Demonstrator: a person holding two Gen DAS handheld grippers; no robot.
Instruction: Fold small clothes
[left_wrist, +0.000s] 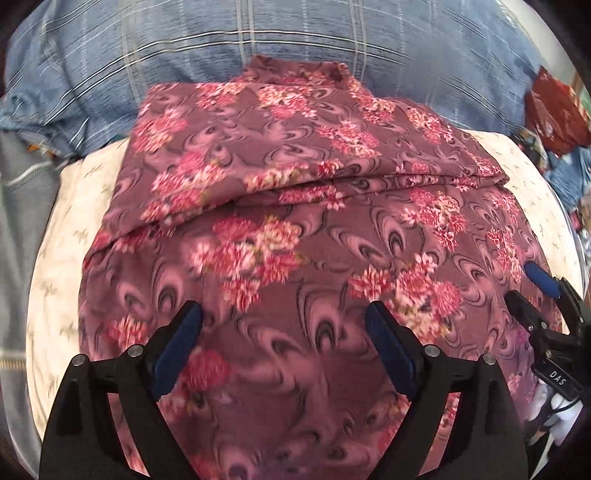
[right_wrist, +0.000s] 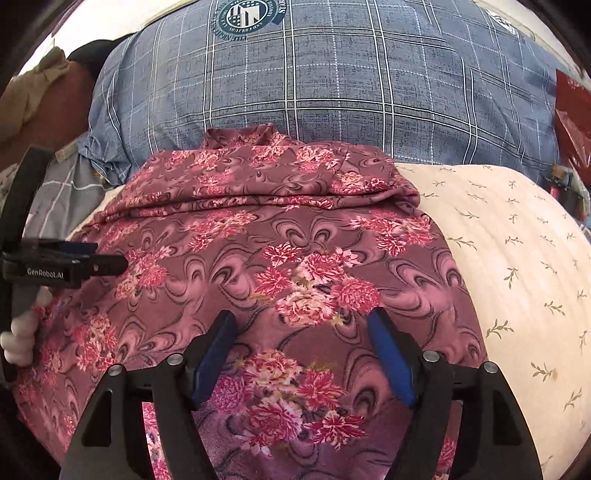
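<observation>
Cream bedding (right_wrist: 517, 258) printed with small sprigs is seen beneath a mauve floral garment (left_wrist: 295, 229), which is spread across its middle with the far portion folded over into a thicker band. Behind it, a blue plaid pillow (right_wrist: 332, 74) is propped. The left gripper (left_wrist: 284, 321) and the right gripper (right_wrist: 301, 325) are held just above the near part of the cloth, side by side, jaws spread wide, with nothing clamped between the blue pads. A white-gloved hand (right_wrist: 18, 339) is glimpsed at the edge.
</observation>
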